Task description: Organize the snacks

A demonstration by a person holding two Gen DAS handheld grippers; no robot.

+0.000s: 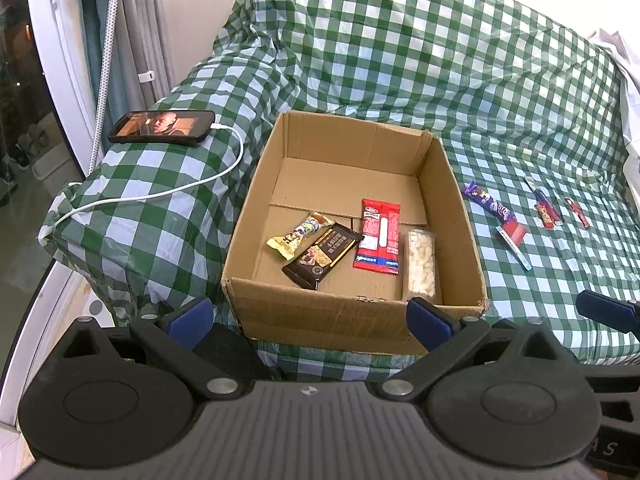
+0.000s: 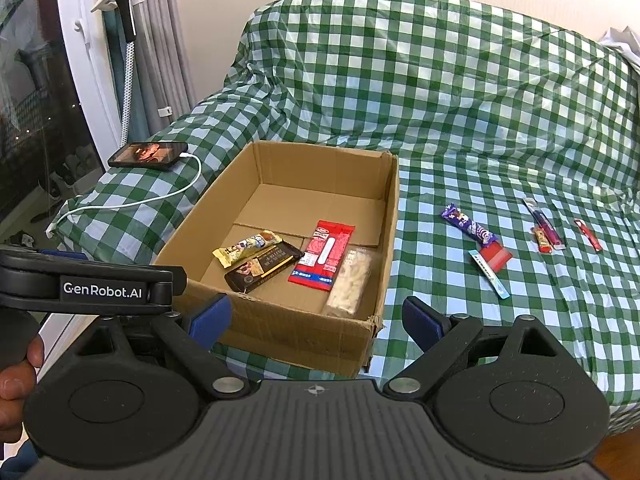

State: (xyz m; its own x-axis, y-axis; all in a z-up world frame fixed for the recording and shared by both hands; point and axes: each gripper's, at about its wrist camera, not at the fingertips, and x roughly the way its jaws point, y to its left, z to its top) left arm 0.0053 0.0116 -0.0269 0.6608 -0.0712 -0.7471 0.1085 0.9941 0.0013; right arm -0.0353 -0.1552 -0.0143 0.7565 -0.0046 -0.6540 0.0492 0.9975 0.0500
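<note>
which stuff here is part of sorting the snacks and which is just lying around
Part of the job:
- cardboard box
- four snacks already in the box, e.g. red wafer pack, dark chocolate bar
- loose snacks on the checked cloth: purple bar, red packet, light blue stick, small red stick

Just lying about:
- phone
- white charging cable

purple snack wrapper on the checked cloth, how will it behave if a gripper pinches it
The purple snack wrapper looks glossy, so it may slip between the pads. It is long, thin and lies flat on the checked cloth, so it is probably light and unlikely to roll. Its crimped ends will likely flex; whether the inside is stiff cannot be told.
</note>
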